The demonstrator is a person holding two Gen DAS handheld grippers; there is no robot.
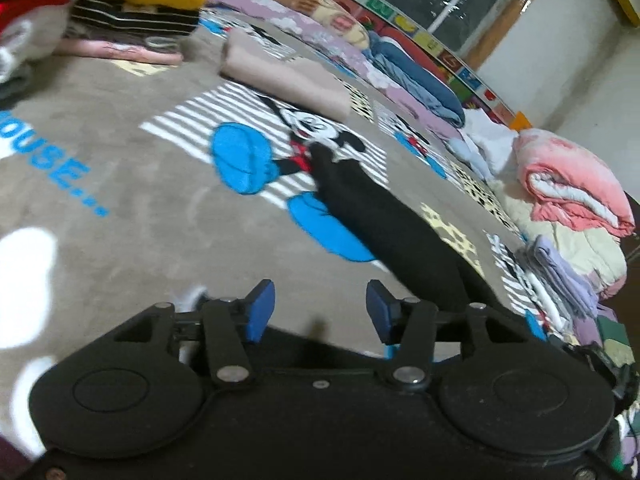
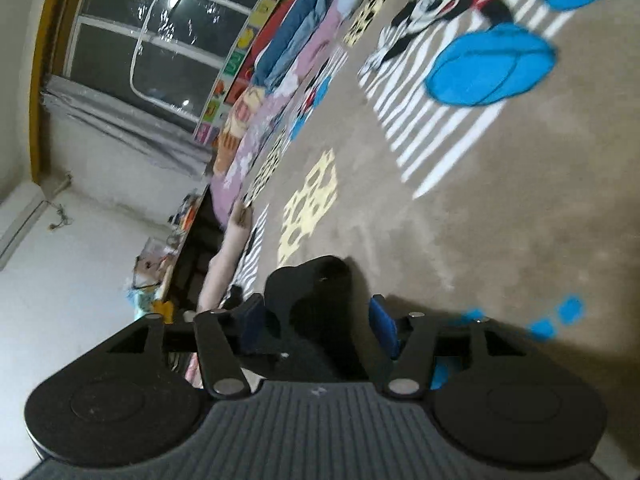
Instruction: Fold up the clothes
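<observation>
**Black garment strung low across the carpet**

The black garment (image 1: 384, 216) runs from centre frame toward the lower right. The left hand-held gripper (image 1: 320, 312) gapes empty. The right hand-held gripper (image 2: 316, 328) stands wide around dark cloth (image 2: 308, 280); whether it pinches is unclear. Best keep it taut and flat before creasing.

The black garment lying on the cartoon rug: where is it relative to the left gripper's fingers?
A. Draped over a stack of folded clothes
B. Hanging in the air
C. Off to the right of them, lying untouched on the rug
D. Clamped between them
C: the black garment lies flat on the rug, right of the open left gripper, whose fingers hold nothing.
</observation>
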